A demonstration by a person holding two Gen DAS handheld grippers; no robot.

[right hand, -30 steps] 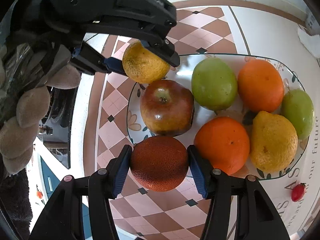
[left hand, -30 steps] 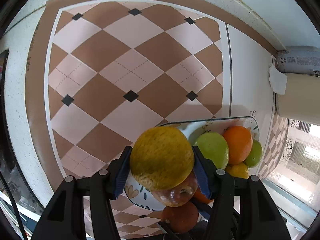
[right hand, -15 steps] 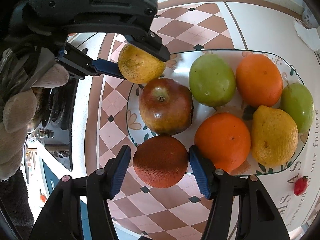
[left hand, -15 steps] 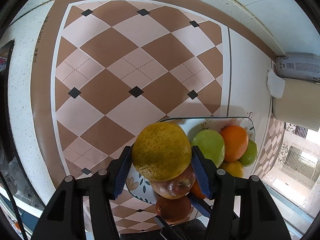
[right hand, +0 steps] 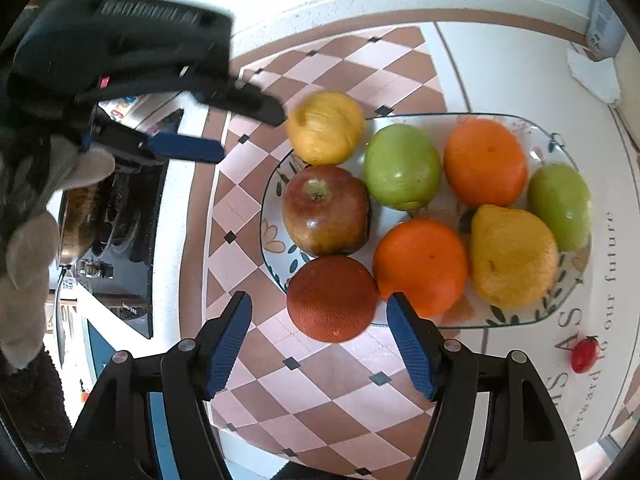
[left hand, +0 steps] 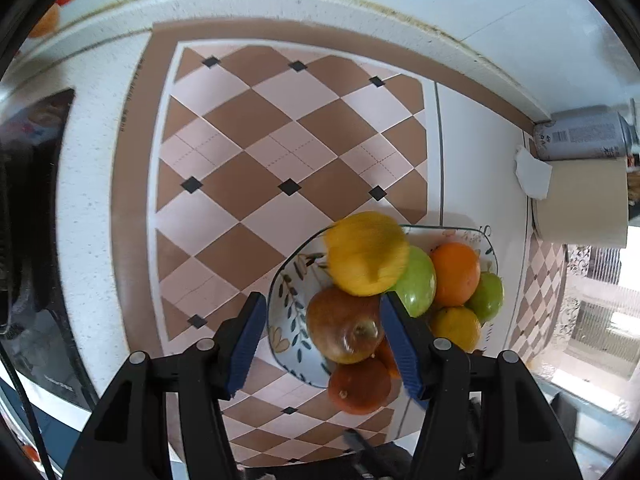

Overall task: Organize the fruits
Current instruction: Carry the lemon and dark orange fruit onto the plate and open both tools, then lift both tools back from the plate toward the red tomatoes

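Both claws released: left claw (left hand: 320, 340) sits near-left of yellow fruit (left hand: 366, 254); right claw (right hand: 318, 344) w/ dark orange (right hand: 332, 298) just ahead

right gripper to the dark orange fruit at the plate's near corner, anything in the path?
Nothing visible. The right gripper is open, and the dark orange fruit lies just ahead of its fingertips, with only bare checkered mat between. The red apple and an orange flank the fruit beyond it, not in front.

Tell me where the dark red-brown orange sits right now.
In the right wrist view the dark red-brown orange rests at the plate's near-left edge, just ahead of the open right gripper, beside the red apple and a bright orange.
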